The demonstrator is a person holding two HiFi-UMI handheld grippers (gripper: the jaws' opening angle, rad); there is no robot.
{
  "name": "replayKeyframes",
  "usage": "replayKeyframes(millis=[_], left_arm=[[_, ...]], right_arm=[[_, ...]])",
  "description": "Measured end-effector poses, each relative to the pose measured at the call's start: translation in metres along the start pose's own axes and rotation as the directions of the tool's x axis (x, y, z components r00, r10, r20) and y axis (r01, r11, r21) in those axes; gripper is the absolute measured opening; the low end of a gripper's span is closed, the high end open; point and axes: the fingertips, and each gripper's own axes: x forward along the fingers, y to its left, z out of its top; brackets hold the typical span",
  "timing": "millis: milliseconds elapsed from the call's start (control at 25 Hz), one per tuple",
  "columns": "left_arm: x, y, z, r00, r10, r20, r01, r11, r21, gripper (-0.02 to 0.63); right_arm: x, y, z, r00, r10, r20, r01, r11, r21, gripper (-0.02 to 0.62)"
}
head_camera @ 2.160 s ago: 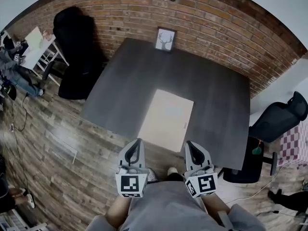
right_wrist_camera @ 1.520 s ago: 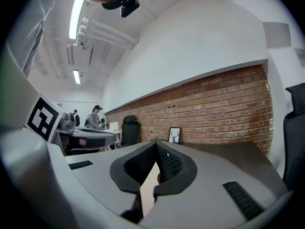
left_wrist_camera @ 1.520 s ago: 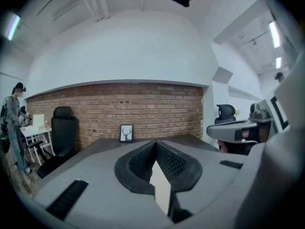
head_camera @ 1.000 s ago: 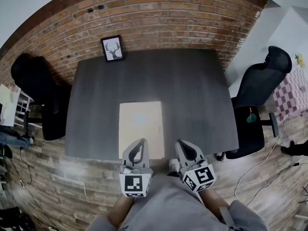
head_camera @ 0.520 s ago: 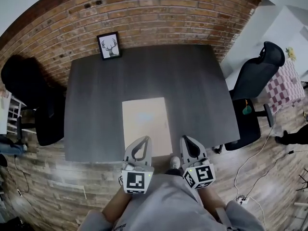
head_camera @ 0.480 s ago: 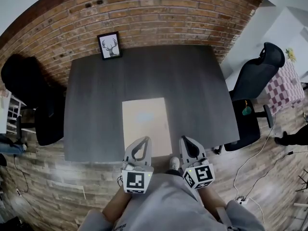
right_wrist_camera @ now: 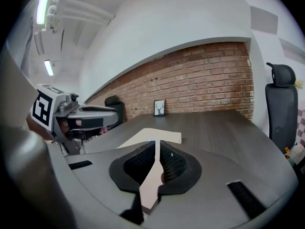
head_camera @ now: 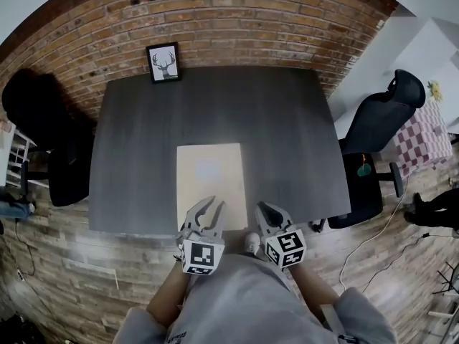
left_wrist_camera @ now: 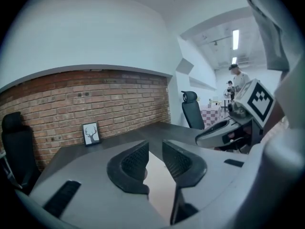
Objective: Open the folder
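Your folder [head_camera: 211, 185] lies closed and flat by the near edge of the table [head_camera: 287, 142], its long side running from you toward the brick wall. Your left gripper [head_camera: 206, 206] has just been opening, and its jaws stand apart with nothing between them. Your right gripper [head_camera: 262, 209] is closed and empty. Both sit lower than half a second ago.

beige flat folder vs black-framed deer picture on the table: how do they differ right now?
Pose: the beige flat folder lies flat and closed; the black-framed deer picture stands on edge.
Place: the folder is near the dark table's near edge; the picture is at its far edge, by the brick wall.
Look: the folder is plain; the picture shows a deer head.
Shared: both are rectangular and on that table.
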Motion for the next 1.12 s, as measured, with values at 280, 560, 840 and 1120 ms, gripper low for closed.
replayKeyframes(millis=[280,560,840,1120], left_arm=[[0.017,-0.029,-0.038,0.988,-0.103,-0.118,0.118,0.984,0.134,0.106],[0.026,-0.064,-0.074,0.955,-0.196,-0.224,0.246,0.944,0.222,0.114],[0.026,-0.095,-0.108,0.902,-0.263,-0.343,0.374,0.873,0.313,0.140],[0.026,-0.114,-0.129,0.860,-0.284,-0.424,0.449,0.814,0.367,0.164]], right_arm=[[0.021,0.007,-0.046,0.991,0.065,-0.116,-0.068,0.997,-0.022,0.032],[0.028,0.003,-0.082,0.978,0.067,-0.198,-0.062,0.998,0.030,0.045],[0.030,0.003,-0.113,0.960,0.073,-0.271,-0.064,0.997,0.041,0.054],[0.032,0.003,-0.132,0.942,0.080,-0.327,-0.064,0.996,0.058,0.057]])
